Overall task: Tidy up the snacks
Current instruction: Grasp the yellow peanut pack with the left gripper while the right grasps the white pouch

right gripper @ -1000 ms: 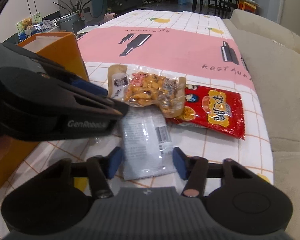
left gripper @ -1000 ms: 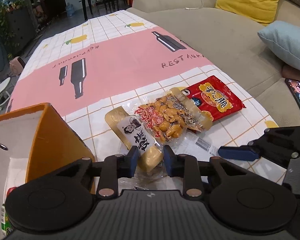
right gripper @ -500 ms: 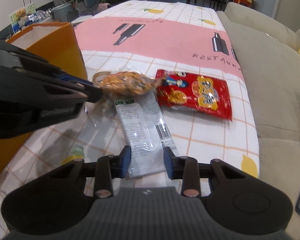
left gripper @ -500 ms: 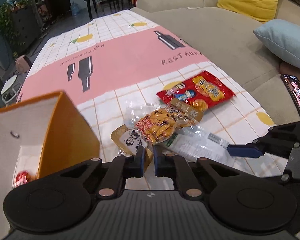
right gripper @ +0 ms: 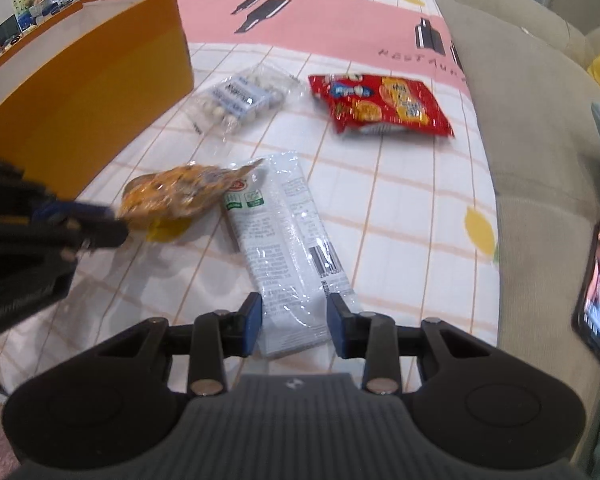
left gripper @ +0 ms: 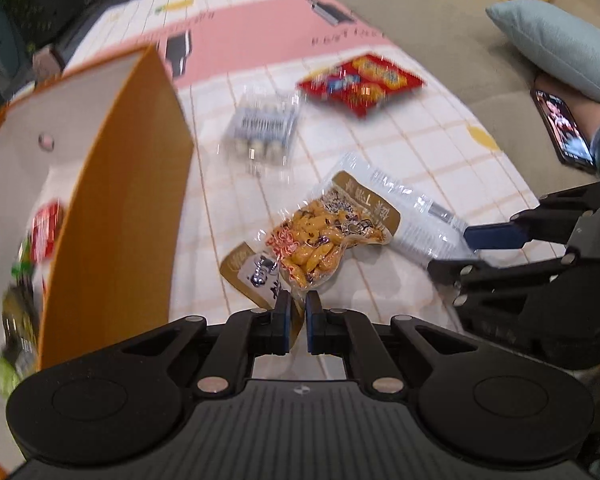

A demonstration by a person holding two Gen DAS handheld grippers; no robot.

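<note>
While tablecloth point(right gripper: 400, 40) reads "REST…" | left gripper point(left gripper: 296, 322) pinches peanut packet point(left gripper: 320, 248) | right gripper point(right gripper: 294, 326) pinches white sachet point(right gripper: 284, 240)

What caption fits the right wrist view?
Right gripper grips white packet while left gripper lifts yellow snack pack.

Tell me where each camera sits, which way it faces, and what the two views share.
Left wrist: on the left gripper, angled down over the table; its pads pinch the edge of the yellow snack pack, the orange box to the left, the right gripper entering at right.
Right wrist: on the right gripper, angled down along the white packet lying between its pads; the left gripper shows at left.
Shared: orange box, yellow snack pack, white packet, red bag, clear pack, phone.
</note>
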